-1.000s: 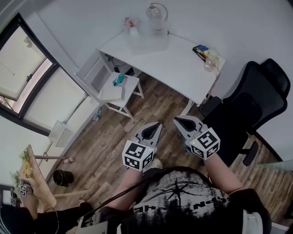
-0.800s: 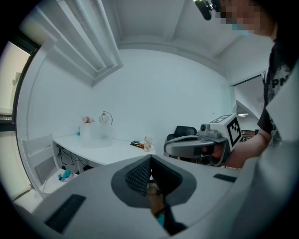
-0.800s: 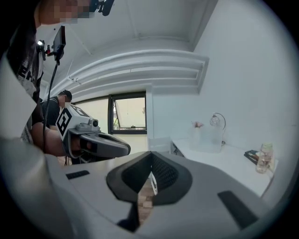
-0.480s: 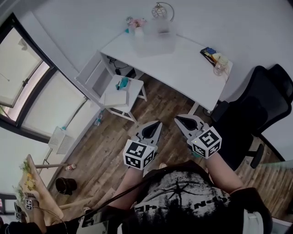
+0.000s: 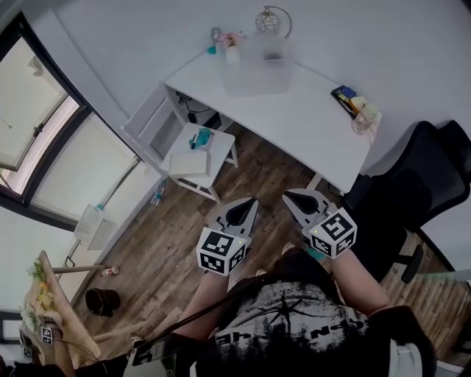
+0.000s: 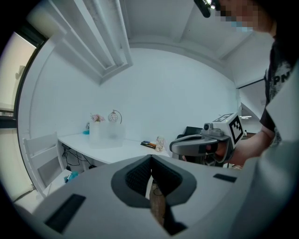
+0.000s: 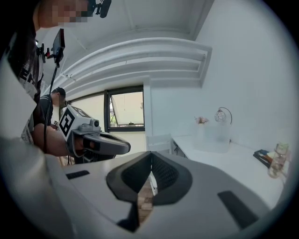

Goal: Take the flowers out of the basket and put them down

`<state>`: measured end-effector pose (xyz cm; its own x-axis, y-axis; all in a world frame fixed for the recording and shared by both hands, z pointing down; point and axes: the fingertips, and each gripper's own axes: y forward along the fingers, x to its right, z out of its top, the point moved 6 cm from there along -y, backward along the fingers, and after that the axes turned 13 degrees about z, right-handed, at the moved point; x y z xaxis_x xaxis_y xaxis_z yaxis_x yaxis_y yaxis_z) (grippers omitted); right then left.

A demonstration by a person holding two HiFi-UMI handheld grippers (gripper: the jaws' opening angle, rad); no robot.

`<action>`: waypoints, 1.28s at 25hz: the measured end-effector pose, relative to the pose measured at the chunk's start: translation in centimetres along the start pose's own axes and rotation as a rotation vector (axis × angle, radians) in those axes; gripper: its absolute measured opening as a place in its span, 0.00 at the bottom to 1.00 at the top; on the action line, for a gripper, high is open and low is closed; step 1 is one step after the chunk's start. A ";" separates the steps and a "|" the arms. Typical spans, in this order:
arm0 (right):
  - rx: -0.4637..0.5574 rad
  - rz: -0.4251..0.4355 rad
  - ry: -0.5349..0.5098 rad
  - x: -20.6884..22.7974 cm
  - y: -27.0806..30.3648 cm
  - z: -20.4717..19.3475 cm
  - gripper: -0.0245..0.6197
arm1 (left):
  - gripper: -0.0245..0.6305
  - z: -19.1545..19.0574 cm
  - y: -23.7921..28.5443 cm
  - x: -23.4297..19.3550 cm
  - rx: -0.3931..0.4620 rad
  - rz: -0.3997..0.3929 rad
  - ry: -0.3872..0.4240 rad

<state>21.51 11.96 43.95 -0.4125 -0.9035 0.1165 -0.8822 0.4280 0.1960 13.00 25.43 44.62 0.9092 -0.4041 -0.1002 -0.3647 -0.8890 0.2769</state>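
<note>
A white desk (image 5: 294,110) stands well ahead of me. A translucent white basket (image 5: 254,65) sits at its far end. Small pink flowers (image 5: 232,37) show at the basket's left side, and a round wire ornament (image 5: 269,20) stands behind it. My left gripper (image 5: 251,201) and right gripper (image 5: 288,195) hang side by side over the wooden floor, close to my body and far short of the desk. Both are shut with nothing between the jaws. The left gripper view shows the flowers (image 6: 96,118) and basket (image 6: 108,132) small and distant. So does the right gripper view, with flowers (image 7: 202,120) and basket (image 7: 214,136).
A white stool (image 5: 200,153) with a teal object on it stands left of the desk. A black office chair (image 5: 419,184) is on the right. A glass (image 5: 362,120) and a book lie at the desk's right end. A black bin (image 5: 103,300) and another person's table are at lower left.
The desk and chair have drifted right and down in the head view as the camera moved. Both grippers stay shut in the same place before my body.
</note>
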 end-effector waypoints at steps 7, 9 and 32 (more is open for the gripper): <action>-0.011 0.014 -0.014 3.2 2.0 -0.1 0.06 | 0.05 -0.2 3.1 -2.1 -0.023 0.010 -0.022; -0.014 0.025 -0.009 4.3 2.7 -0.2 0.06 | 0.05 -0.1 4.1 -2.8 -0.031 0.015 -0.025; -0.044 0.226 -0.010 24.1 12.3 3.5 0.06 | 0.05 6.5 21.6 -11.6 -0.046 0.157 -0.049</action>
<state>-0.09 -4.58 45.75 -0.6012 -0.7845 0.1522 -0.7564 0.6201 0.2085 -6.71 9.51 45.58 0.8306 -0.5482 -0.0983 -0.4908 -0.8039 0.3360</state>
